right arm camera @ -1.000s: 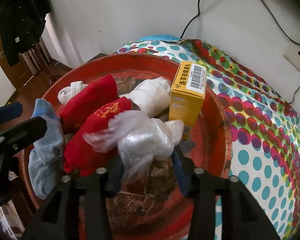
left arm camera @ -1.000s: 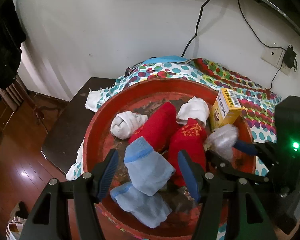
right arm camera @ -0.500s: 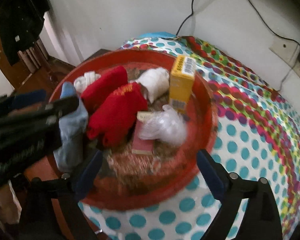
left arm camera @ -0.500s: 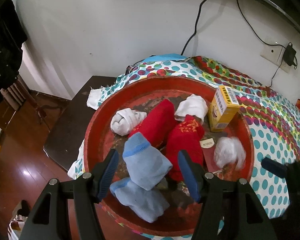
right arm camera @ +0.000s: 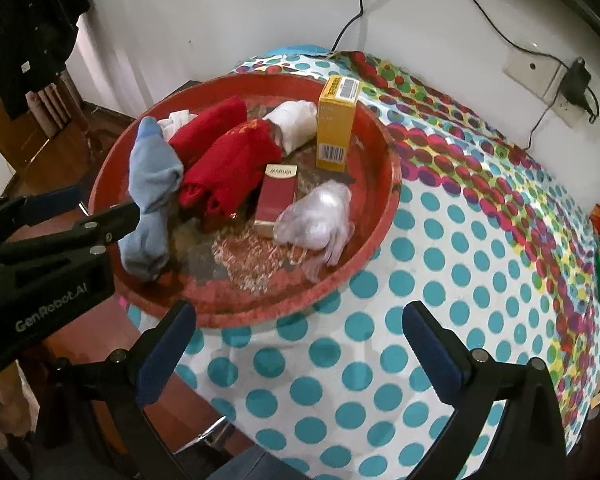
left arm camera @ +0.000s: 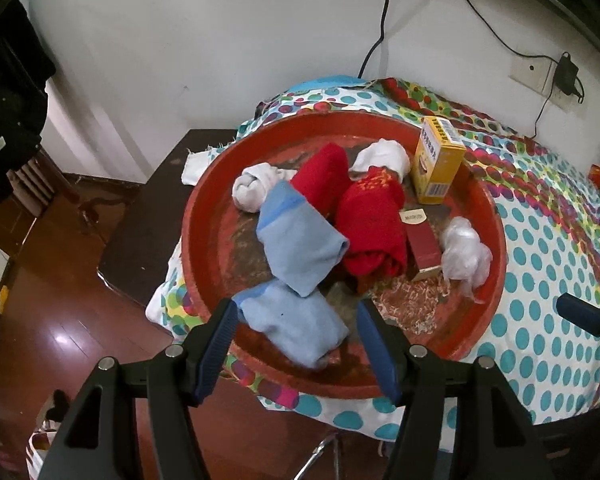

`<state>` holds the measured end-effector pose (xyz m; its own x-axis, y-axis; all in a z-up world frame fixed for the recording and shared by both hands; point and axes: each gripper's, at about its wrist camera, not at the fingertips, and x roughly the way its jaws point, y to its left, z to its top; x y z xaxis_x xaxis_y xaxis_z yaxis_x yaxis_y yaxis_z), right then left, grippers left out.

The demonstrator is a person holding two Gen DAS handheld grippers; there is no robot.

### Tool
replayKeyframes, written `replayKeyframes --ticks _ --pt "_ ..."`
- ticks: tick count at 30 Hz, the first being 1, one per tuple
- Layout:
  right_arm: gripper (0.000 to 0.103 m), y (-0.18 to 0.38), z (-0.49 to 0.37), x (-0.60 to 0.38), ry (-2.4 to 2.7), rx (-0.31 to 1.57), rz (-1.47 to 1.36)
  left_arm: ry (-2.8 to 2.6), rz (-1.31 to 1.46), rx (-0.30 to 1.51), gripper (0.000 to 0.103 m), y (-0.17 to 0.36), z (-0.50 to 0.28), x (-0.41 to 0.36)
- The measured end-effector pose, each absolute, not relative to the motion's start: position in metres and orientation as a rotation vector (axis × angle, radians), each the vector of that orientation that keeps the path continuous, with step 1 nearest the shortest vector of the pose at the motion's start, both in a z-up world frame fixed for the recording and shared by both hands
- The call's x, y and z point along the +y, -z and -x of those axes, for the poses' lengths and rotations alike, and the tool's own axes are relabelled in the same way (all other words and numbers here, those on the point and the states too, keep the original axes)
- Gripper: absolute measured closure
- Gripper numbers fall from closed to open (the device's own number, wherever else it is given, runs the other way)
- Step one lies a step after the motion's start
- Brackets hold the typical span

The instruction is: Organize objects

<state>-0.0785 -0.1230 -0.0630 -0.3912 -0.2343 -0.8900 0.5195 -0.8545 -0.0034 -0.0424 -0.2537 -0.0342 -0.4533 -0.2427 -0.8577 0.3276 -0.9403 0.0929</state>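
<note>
Right tool is hanging over the dotted cloth just outside the near rim of the red tray. Its jaws have just been opening and are now standing at their widest, with nothing between them. A second ago the crumpled clear plastic glove was sitting between these jaws; now it is lying loose inside the tray at its near right edge, just beside the dark red packet — so that item reads as delivered.

Left tool is hovering at the tray's near left rim, jaws standing wide as before, gripping nothing; the nearer light blue sock is showing between its pads but lying free on the tray floor.

Further in: second blue sock, two red socks, two white rolled socks, and the yellow box standing upright at the tray's far right.

Judgement — tray is collecting well; both tools are free for the next item.
</note>
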Motion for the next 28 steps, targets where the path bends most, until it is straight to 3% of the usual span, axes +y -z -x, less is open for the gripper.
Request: replayKeyframes --ticks 28 --pt "0.001 0.061 0.067 -0.125 2.275 0.426 -1.372 2.487 -1.403 0.148 0.04 0.026 0.039 -0.244"
